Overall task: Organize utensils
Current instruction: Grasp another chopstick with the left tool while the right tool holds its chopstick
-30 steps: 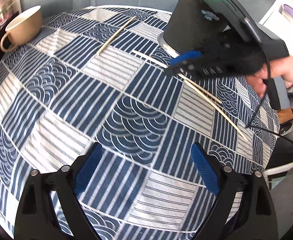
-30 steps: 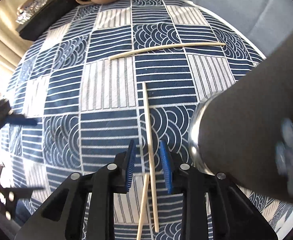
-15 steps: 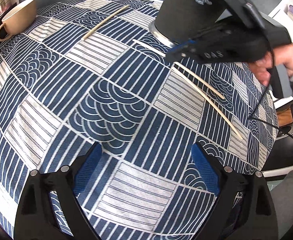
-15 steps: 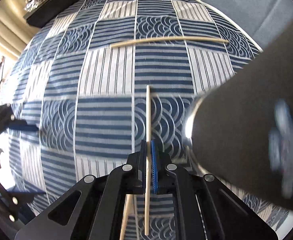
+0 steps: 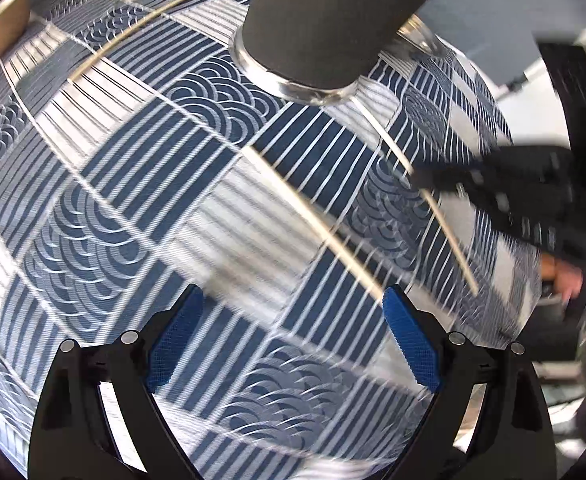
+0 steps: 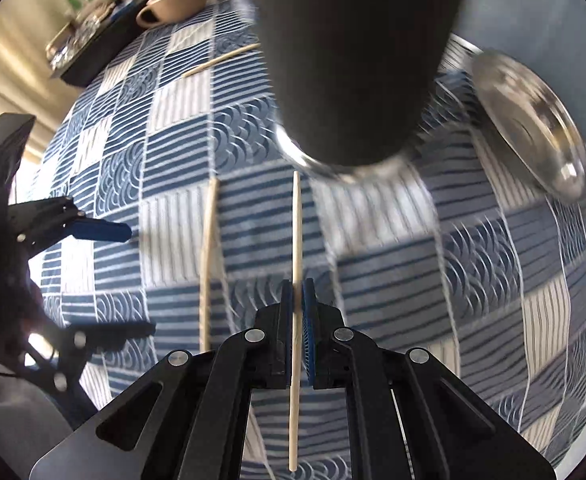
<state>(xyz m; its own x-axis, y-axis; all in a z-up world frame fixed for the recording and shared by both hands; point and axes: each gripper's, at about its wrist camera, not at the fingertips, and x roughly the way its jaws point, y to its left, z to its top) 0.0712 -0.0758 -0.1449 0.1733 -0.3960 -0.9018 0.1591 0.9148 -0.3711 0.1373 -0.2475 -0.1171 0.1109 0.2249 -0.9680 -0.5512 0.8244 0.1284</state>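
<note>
Whereas half a second ago the right gripper [image 6: 297,300] was just closing on a chopstick lying on the tablecloth [image 6: 493,272], it now has that chopstick [image 6: 296,240] pinched between its blue pads and lifted clear of the cloth, tip pointing at the base of the dark cylindrical holder [image 6: 353,60]. The holder fills far more of both views than before. A pale mark near its top in the left view is cut off and blurred; no writing is legible. A steel plate [image 6: 529,120] has come into the right view, at the holder's right. The left gripper [image 5: 289,336] hangs low over the cloth, jaws wide apart, holding nothing; a second chopstick [image 5: 313,220] lies diagonally just ahead of its right pad. A third chopstick [image 5: 141,28] rests far left, near the tan cup [image 5: 1,28]. Both frames show motion blur.
</note>
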